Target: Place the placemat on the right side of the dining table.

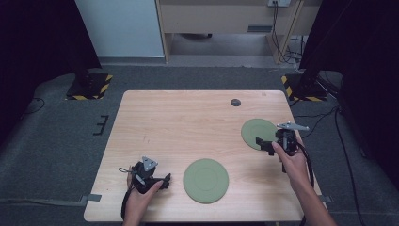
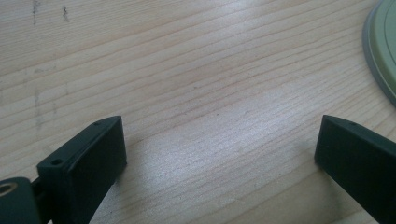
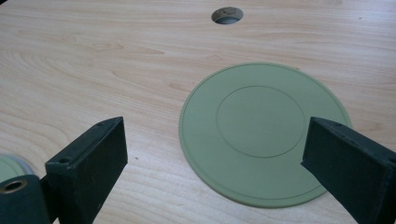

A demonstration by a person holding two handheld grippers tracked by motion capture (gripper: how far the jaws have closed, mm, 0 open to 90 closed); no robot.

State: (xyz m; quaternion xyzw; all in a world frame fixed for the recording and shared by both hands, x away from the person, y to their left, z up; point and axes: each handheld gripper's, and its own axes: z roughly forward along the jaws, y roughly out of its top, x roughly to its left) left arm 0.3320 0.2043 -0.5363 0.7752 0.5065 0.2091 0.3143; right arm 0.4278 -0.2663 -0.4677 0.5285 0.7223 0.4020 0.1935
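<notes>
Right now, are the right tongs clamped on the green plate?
No, the right tongs stand open above the green plate, not gripping it.

Table point(image 1: 188, 122) — pale wood, visible grain, smooth satin sheen. Nearer plate point(image 1: 205, 181) beside the left gripper point(image 1: 162, 181) and farther plate point(image 1: 259, 133) beside the right gripper point(image 1: 263, 142) — dull green, matt, smooth. Both grippers' jaws look like matt black plastic. Floor around the table: grey, rough carpet.

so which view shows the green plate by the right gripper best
The right gripper view: the far green plate lies flat and whole between the open fingers, its inner ring clear. The high view shows it small, partly behind the right gripper.
</notes>
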